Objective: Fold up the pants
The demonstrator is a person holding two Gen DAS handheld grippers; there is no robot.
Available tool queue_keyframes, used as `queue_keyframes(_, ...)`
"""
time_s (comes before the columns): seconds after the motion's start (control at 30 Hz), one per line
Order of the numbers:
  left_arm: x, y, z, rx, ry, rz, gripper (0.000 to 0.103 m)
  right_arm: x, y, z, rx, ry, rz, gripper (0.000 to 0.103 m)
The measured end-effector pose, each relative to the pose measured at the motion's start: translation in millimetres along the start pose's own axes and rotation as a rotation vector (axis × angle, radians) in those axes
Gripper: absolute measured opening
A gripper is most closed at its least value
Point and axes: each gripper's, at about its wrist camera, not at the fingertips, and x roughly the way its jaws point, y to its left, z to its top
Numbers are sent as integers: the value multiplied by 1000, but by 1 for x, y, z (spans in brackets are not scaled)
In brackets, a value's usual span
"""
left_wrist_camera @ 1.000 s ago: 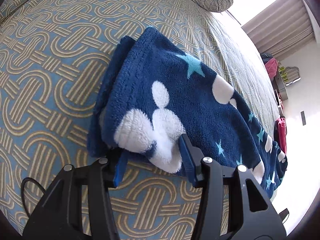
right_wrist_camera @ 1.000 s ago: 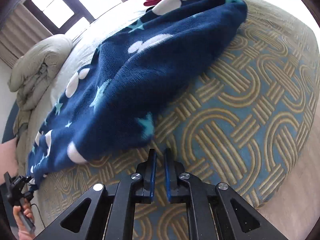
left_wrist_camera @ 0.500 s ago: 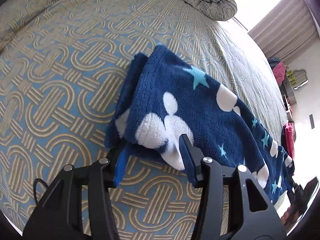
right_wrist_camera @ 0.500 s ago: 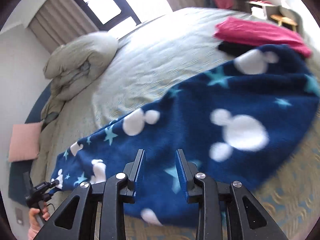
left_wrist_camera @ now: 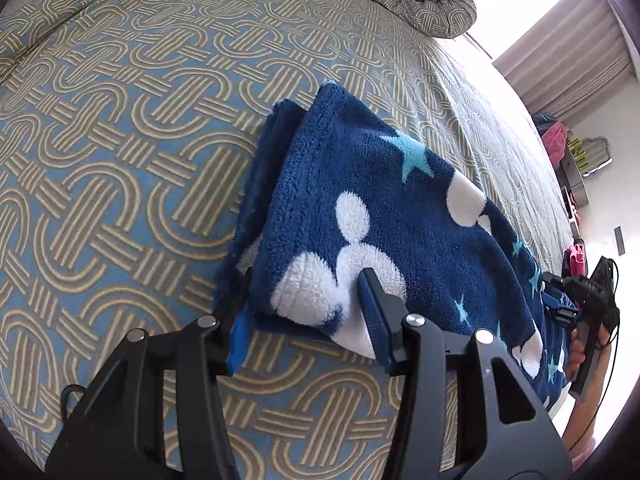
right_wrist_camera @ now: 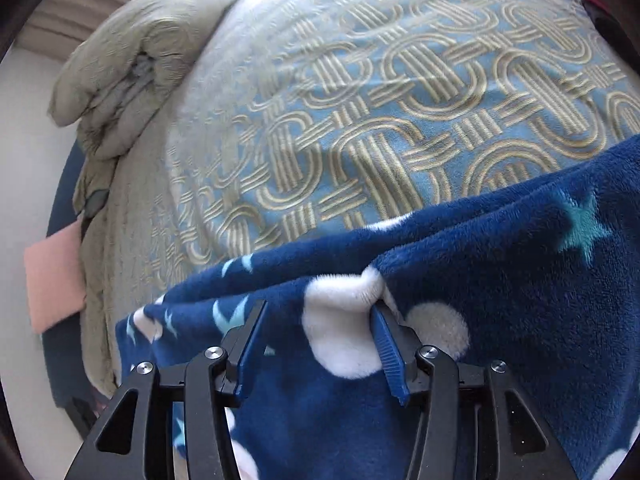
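No writing is showing on the pants (left_wrist_camera: 392,216). I'm gripping their folded end in my left gripper (left_wrist_camera: 308,312); my right gripper's (right_wrist_camera: 316,340) jaws, just opening, are straddling fleece at six o'clock, unclenched.

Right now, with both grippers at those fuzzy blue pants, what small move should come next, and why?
Probably close the right gripper on the pants. Its jaws have just been opening and now straddle a fleece ridge, while the left gripper already clamps the other end.

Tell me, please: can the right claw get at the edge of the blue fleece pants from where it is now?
Probably yes: the right claw already straddles the pants edge, nothing in between.
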Motion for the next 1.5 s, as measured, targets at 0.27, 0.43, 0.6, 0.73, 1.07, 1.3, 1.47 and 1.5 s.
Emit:
queue_keyframes(0.27, -1, 3, -1, -15, -8, -20, 51, -22, 4, 30, -16, -212, -88, 1)
queue_keyframes(0.43, -2, 3, -2, 11, -2, -19, 51, -34, 63, 2, -351, -70, 114, 21)
queue_keyframes(0.6, -2, 1, -1, 19, 4, -17, 51, 9, 133, -47, -864, 66, -118, 82)
queue_keyframes(0.73, -1, 2, -1, 27, 12, -34, 51, 53, 138, -47, -962, 191, -202, 79)
queue_keyframes(1.07, -1, 6, 0, 37, 9, -53, 51, 71, 144, 2, -732, 145, -262, 11)
queue_keyframes(1.3, -19, 21, 1, -27, 9, -103, 51, 45, 142, -26, -711, 97, -194, 54)
queue_keyframes(1.47, -19, 20, 5, -50, 36, -152, 51, -7, 128, -56, -646, 58, -32, 59)
queue_keyframes(1.5, -18, 18, 6, -49, 45, -162, 54, -8, 131, -68, -660, 74, -9, 62)
